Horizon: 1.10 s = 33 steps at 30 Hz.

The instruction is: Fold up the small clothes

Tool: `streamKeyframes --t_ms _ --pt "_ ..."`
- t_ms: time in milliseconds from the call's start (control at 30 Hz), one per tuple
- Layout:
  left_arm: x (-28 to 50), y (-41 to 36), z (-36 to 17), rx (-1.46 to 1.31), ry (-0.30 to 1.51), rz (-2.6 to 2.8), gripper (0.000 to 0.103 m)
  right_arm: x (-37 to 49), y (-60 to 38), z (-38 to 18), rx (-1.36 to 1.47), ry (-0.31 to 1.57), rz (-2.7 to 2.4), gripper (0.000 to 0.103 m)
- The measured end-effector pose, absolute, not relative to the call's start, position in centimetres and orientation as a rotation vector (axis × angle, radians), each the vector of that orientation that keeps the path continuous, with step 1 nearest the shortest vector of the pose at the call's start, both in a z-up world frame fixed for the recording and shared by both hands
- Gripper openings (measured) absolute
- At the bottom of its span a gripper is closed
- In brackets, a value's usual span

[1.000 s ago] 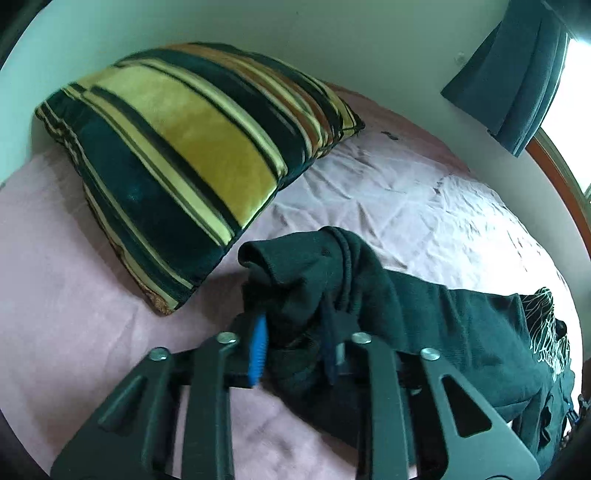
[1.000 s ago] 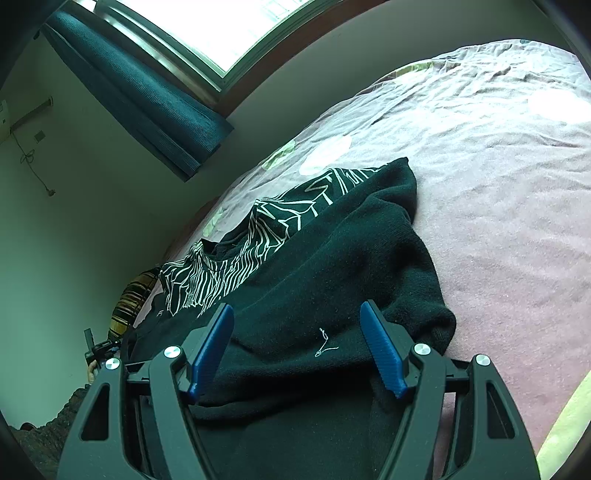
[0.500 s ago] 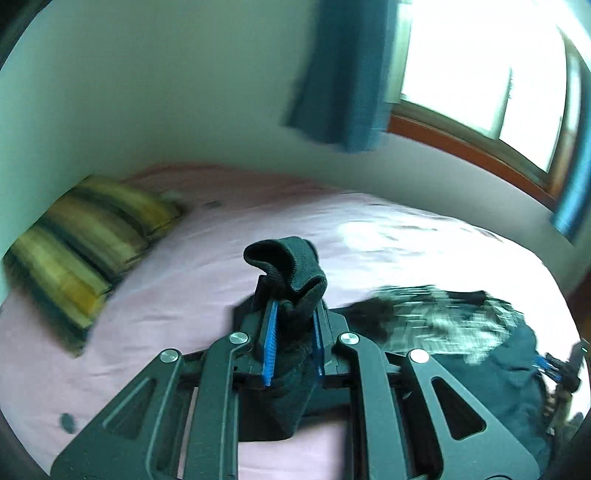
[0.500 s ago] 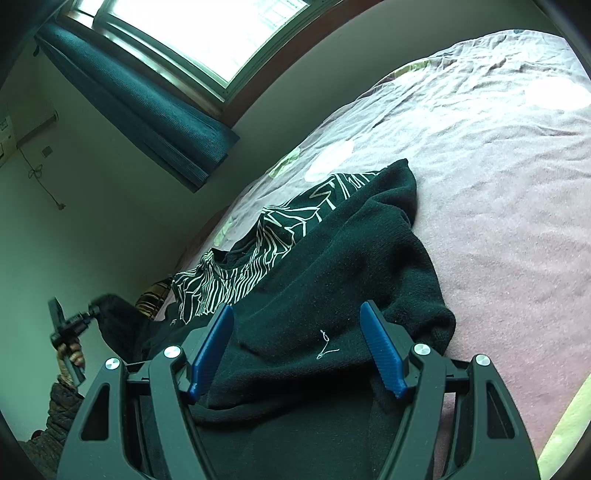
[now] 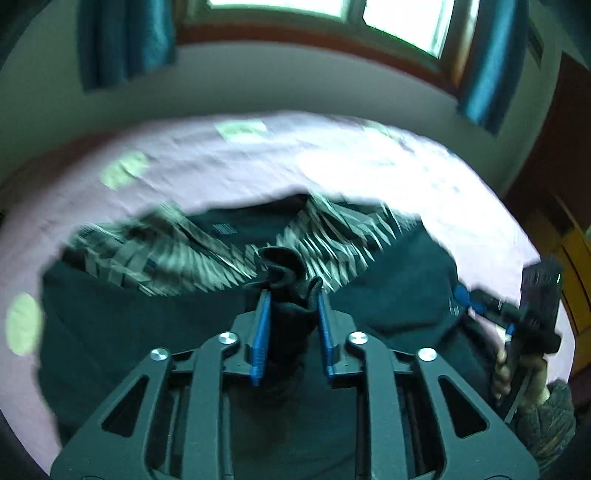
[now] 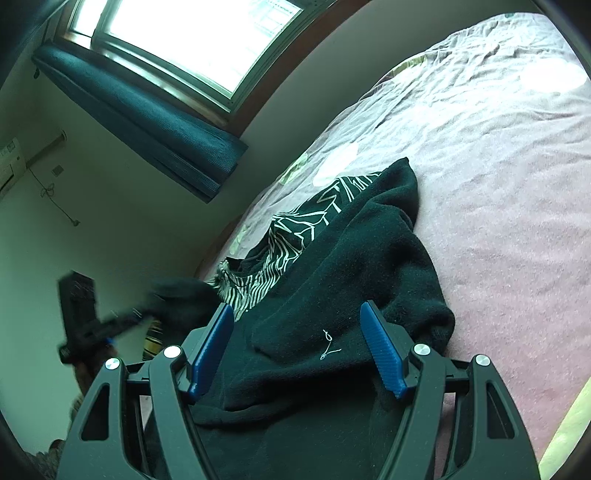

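Observation:
A dark green sweater [image 6: 354, 266] with a white line pattern [image 6: 288, 243] lies on the pink bed [image 6: 498, 177]. My left gripper [image 5: 291, 299] is shut on a bunched sleeve end [image 5: 284, 269] of the sweater and holds it lifted over the sweater body [image 5: 140, 317]. My right gripper [image 6: 299, 314] is open, its blue fingers [image 6: 380, 347] either side of a fold of the sweater with a white thread on it. The left gripper also shows, blurred, in the right wrist view [image 6: 92, 325]. The right gripper shows in the left wrist view [image 5: 469, 299].
A window [image 5: 388, 18] with teal curtains [image 5: 122, 40] is on the wall behind the bed. The bed sheet has pale green spots [image 5: 22, 325]. A wooden door [image 5: 569, 229] stands at the right. An air conditioner [image 6: 11, 166] hangs on the wall.
My left gripper closed on the sleeve end, lifted it and swung it from near the striped pillow over the sweater body. My right gripper stayed open and still.

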<state>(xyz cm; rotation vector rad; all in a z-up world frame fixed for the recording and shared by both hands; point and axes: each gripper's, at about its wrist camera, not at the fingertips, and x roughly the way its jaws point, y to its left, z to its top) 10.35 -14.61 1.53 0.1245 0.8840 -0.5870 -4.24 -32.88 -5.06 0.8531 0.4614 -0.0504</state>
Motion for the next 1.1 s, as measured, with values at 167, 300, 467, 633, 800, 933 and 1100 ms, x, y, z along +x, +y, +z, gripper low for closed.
streamKeyframes --t_ms 167,300,467,633,800,933,1100 --pt "6.6 -14.2 1.3 0.114 0.844 -0.627 0.052 -4.7 -33.3 -5.1 0.908 0.438 -0.017 0.071" --pt "4.0 -9.2 3.2 0.064 0.741 -0.585 0.063 -5.6 -33.4 -4.2 0.99 0.423 -0.051 0.072" --pt "3.6 -1.0 1.4 0.132 0.719 -0.338 0.07 -3.1 -29.6 -1.0 0.951 0.529 -0.031 0.073" --pt "5.5 5.6 -2.4 0.094 0.846 -0.123 0.07 4.0 -25.0 -1.9 0.838 0.791 -0.013 0.073" --pt "6.6 8.5 -4.0 0.054 0.889 -0.057 0.07 8.2 -23.1 -4.1 0.792 0.931 -0.103 0.073" --pt "8.3 8.7 -4.6 0.034 0.903 -0.043 0.07 9.5 -21.3 -3.6 0.706 0.967 -0.125 0.045" --pt "9.9 7.9 -5.4 0.056 0.926 -0.025 0.07 10.1 -20.7 -3.0 0.655 0.975 -0.143 0.016"
